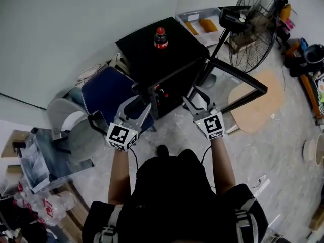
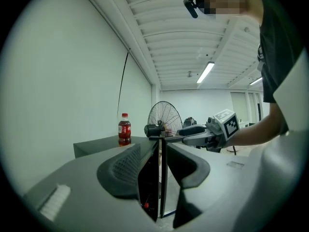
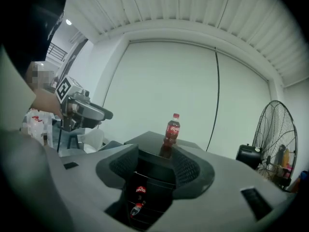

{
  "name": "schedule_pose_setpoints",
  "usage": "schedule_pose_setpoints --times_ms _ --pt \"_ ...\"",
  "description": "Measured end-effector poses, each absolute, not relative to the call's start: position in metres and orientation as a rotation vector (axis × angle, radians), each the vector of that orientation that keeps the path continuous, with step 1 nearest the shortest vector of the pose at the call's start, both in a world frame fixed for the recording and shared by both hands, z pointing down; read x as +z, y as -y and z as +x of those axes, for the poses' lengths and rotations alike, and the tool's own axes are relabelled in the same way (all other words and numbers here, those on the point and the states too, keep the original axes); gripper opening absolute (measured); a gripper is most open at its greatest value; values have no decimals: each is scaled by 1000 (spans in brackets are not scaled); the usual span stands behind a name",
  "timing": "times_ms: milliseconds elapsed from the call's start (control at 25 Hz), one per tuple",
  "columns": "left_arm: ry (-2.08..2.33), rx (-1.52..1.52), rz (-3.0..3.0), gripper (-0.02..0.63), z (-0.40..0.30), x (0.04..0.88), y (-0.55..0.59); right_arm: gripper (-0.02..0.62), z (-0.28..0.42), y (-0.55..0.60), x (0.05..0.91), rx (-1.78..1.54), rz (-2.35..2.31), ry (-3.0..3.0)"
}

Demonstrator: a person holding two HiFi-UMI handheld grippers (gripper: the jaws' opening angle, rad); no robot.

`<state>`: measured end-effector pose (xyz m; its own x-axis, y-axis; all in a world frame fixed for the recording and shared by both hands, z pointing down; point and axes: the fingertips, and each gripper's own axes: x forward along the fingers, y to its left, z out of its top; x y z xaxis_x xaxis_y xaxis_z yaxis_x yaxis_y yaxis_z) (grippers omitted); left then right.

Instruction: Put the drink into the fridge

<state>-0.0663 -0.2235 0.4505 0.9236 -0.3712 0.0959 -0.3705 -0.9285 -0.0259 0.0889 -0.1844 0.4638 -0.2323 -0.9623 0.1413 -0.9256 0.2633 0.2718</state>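
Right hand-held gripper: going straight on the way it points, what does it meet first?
Likely the inside of the open fridge, where bottles lie, straight between the open jaws of the right hand-held gripper. The cola bottle on top stands above that line; depth unclear.

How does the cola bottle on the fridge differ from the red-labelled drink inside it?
The cola bottle stands on the fridge top, well lit; the red-labelled drink sits inside, in shadow. The cola bottle shows whole, upright; of the red-labelled drink only the label shows. Both labels are red.
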Motion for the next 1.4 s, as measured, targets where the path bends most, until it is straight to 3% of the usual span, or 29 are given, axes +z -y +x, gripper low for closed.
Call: schedule_pose_setpoints --times_ms 1400 --pt "-1079 -183 -2969 158 -74 443 334 222 106 402 390 -269 1480 2555"
